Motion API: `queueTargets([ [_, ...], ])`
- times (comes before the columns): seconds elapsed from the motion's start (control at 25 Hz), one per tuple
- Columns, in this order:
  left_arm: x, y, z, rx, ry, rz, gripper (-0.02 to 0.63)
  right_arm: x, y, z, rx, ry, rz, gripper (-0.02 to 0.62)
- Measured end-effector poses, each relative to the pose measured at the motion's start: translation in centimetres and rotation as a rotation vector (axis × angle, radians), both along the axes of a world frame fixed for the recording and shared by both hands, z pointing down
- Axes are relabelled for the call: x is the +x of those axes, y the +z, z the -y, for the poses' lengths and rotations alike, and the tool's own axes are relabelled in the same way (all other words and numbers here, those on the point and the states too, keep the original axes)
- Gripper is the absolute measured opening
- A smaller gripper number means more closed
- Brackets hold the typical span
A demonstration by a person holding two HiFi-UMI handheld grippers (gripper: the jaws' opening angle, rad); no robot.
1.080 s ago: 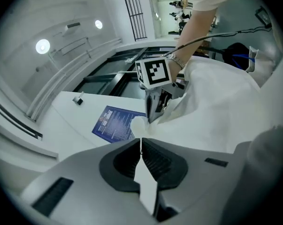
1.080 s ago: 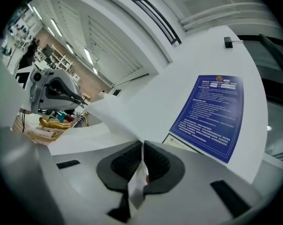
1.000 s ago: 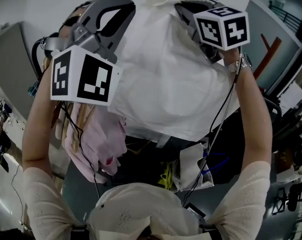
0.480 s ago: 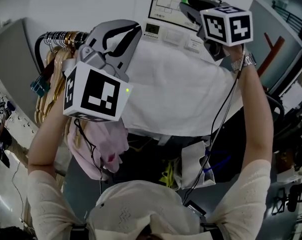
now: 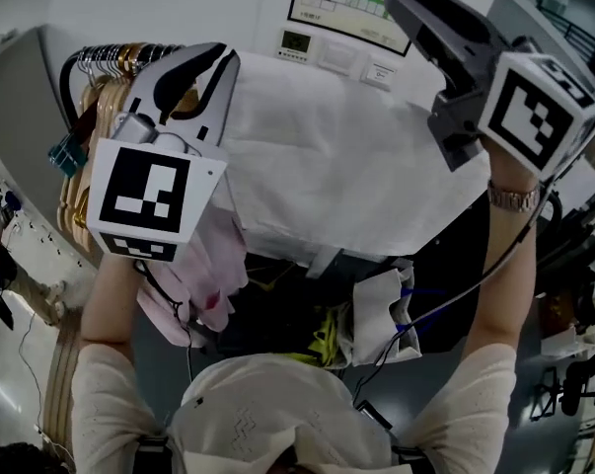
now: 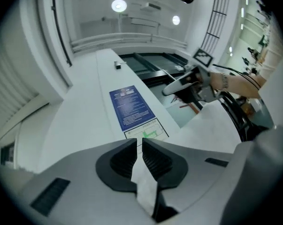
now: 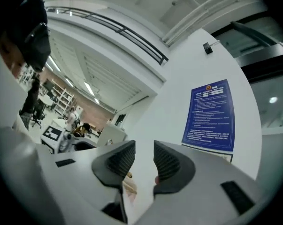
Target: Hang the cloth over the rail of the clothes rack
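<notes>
Broadly spread, the white cloth (image 5: 346, 176) hangs smooth, faintly creased.

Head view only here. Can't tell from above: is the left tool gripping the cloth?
Observer: Yes. In the left gripper view the left tool has its jaws nearly together, with a strip of the cloth pinched between them.
Operator: And the right tool?
Observer: The right gripper view shows the right tool with its jaws wide apart. They have just opened, and nothing is clamped between them.
</notes>
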State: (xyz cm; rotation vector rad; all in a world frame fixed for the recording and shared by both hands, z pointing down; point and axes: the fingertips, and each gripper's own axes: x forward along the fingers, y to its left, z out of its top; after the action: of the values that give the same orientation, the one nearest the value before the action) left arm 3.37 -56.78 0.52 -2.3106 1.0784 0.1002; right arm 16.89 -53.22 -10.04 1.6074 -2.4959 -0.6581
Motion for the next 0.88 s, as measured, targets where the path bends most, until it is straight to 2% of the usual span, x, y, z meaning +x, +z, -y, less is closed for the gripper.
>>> queueTargets([
  [0.12,-1.4,3.1,0.0,-0.122,0.004,-0.161,0.023,0.1,4.4,-4.5,0.024,-0.043,0.082,0.112],
  [0.2,-2.3,5.4,0.4,-0.200,-0.014,-0.227,0.032,1.7,7.9,-6.6,0.037,-0.020,0.126,0.112],
  [0.28,-2.7,7.7,1.2,-0.263,-0.042,-0.233,0.059,4.7,11.4,-8.3,0.044,0.070,0.156,0.112],
  [0.4,-2.0,9.6,2.7,-0.330,-0.062,-0.193,0.081,9.8,14.7,-11.1,0.028,0.237,0.202,0.112],
  [0.56,-2.1,10.0,4.6,-0.370,-0.098,-0.206,0.103,14.2,16.3,-14.1,0.003,0.346,0.258,0.112],
  [0.76,-1.5,10.0,5.2,-0.433,0.003,-0.226,0.103,17.3,18.0,-15.5,-0.009,0.426,0.292,0.112],
  [0.88,-1.3,9.9,4.9,-0.465,0.063,-0.239,0.103,18.4,18.8,-15.5,-0.025,0.440,0.317,0.112],
])
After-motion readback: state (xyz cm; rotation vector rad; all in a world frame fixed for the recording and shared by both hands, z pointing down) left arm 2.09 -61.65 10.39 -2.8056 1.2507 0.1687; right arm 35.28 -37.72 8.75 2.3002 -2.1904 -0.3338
